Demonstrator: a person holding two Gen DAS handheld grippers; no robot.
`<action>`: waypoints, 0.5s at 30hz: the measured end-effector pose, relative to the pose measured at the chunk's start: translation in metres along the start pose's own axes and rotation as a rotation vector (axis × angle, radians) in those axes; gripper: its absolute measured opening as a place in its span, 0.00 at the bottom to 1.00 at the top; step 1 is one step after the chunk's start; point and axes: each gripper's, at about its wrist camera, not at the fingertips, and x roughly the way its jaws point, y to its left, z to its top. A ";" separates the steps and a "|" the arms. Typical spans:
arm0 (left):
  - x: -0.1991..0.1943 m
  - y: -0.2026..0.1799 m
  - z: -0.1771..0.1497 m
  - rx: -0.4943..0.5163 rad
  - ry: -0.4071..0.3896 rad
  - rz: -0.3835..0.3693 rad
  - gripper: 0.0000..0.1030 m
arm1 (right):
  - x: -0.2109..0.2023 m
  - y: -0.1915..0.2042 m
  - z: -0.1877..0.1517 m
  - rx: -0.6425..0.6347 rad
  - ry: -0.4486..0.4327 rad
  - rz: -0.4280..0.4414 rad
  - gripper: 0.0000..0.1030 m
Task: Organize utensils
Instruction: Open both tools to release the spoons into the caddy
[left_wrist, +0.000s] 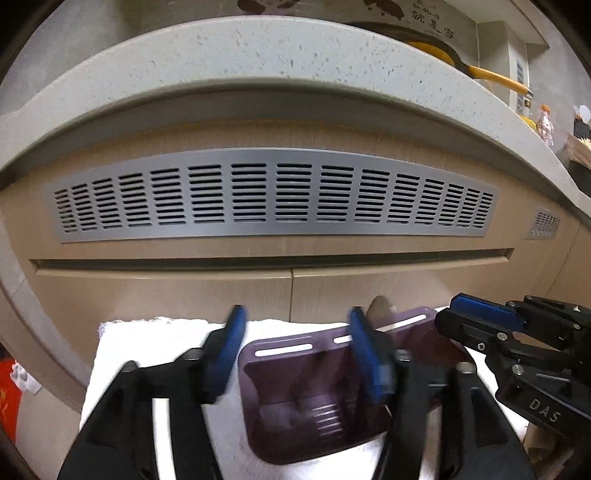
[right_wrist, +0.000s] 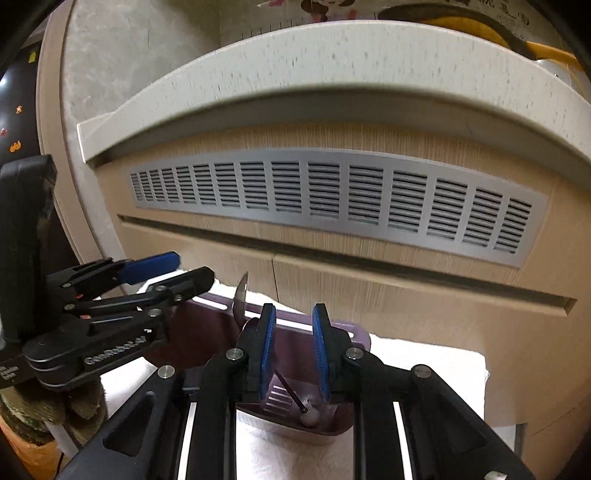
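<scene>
Purple see-through plastic makes up the utensil holder (left_wrist: 295, 391), a box with long slots near its top edge and small slits in its floor. It sits on a white cloth (left_wrist: 155, 332) that covers the desk, close to a tan wooden cabinet front (left_wrist: 184, 288).

The left gripper (left_wrist: 295, 347) is above the near left part of the holder. Its blue fingers (left_wrist: 227, 350) are wide apart and have nothing between them. One blue finger is over the cloth, and the other is in front of the holder's far rim.

The right gripper (right_wrist: 294, 350) is over the right part of the holder. Its blue fingers (right_wrist: 267, 350) are partly open with a gap between them, and they grip nothing. Down inside the holder, below that gap, lies a thin dark stick with a small round silver ball on its end (right_wrist: 301, 406). It leans on the holder's floor next to the slits.

A shiny metal utensil (right_wrist: 241, 299) stands up out of the far left side of the holder, just left of the right gripper's fingers. Its lower part is hidden, so I cannot tell what kind it is.

A grey metal vent with many dark slots (left_wrist: 273, 195) runs across the cabinet, far behind the holder. Above it is a speckled white stone countertop (left_wrist: 258, 51). A dark pan with a yellow handle (left_wrist: 491, 75) rests on top at the far right.
</scene>
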 end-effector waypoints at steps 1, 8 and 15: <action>-0.006 0.000 -0.002 0.005 -0.019 0.011 0.70 | -0.001 -0.001 -0.003 0.005 0.005 0.002 0.22; -0.045 -0.006 -0.004 0.039 -0.058 0.056 0.73 | -0.028 -0.007 -0.028 0.041 0.002 -0.026 0.66; -0.095 0.005 -0.040 -0.005 -0.040 0.063 0.73 | -0.061 0.008 -0.074 -0.057 0.063 -0.047 0.73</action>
